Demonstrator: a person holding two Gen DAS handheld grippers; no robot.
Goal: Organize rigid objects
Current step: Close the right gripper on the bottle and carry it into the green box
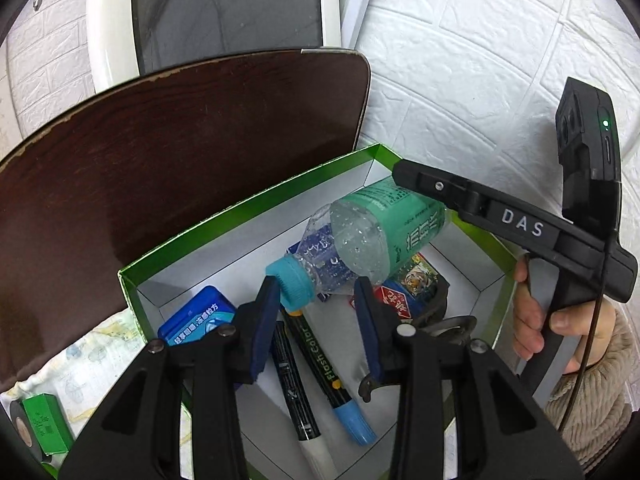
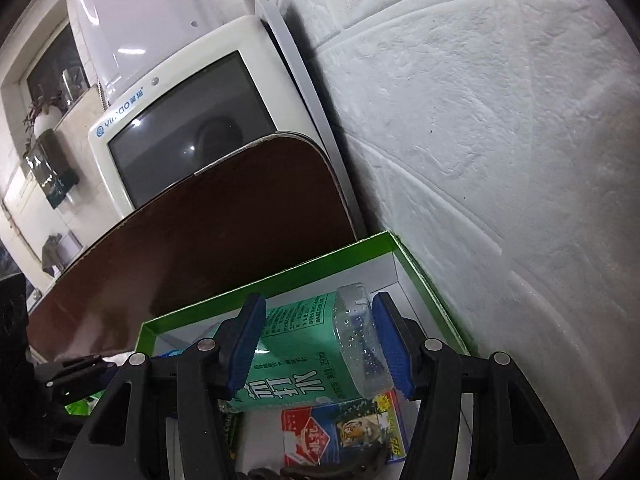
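Note:
A clear plastic bottle (image 1: pixel 360 236) with a green label and teal cap hangs tilted over a green-rimmed white box (image 1: pixel 248 204). My right gripper (image 2: pixel 318 344) is shut on the bottle's body (image 2: pixel 304 352); it shows from the side in the left wrist view (image 1: pixel 404 178). My left gripper (image 1: pixel 318 300) is open, its blue pads on either side of the bottle's cap and neck. In the box lie two markers (image 1: pixel 320 360), a blue tin (image 1: pixel 196 316), a card box with a tiger picture (image 2: pixel 344 432) and a dark metal tool (image 1: pixel 436 320).
A dark wooden board (image 1: pixel 180 148) leans behind the box, with a white monitor (image 1: pixel 224 12) behind it. A white brick-pattern wall (image 1: pixel 460 60) is on the right. A small green carton (image 1: pixel 44 424) and black tape roll lie on patterned cloth at the left.

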